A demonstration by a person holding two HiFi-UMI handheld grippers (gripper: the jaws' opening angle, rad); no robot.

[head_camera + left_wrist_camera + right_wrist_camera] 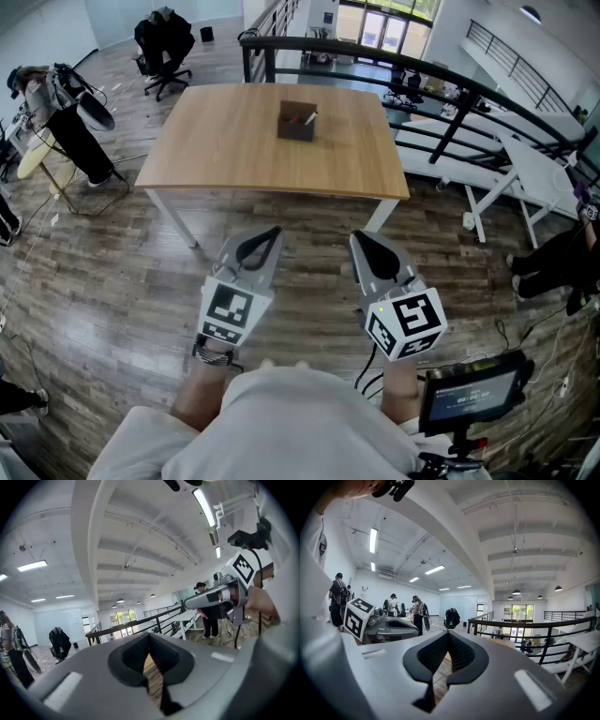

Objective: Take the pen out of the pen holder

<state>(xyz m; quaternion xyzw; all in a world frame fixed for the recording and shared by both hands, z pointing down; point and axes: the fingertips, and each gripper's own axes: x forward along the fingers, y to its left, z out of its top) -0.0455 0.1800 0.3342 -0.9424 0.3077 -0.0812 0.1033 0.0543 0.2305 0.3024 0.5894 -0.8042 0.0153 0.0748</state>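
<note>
A dark brown pen holder (296,124) stands on the far middle of the wooden table (234,150). A pen (310,118) leans out of its right side, along with other small items I cannot make out. Both grippers hang over the floor in front of the table's near edge, well short of the holder. My left gripper (274,232) (149,637) is shut with nothing in it. Beside it my right gripper (359,237) (448,634) is also shut and empty. Both gripper views point up at the ceiling, and the holder is not in them.
A black railing (450,84) runs behind and right of the table, with white folding tables (525,169) beyond. A black office chair (164,47) stands far left, racks of gear (66,112) at the left edge. A small screen (473,398) sits by my right arm.
</note>
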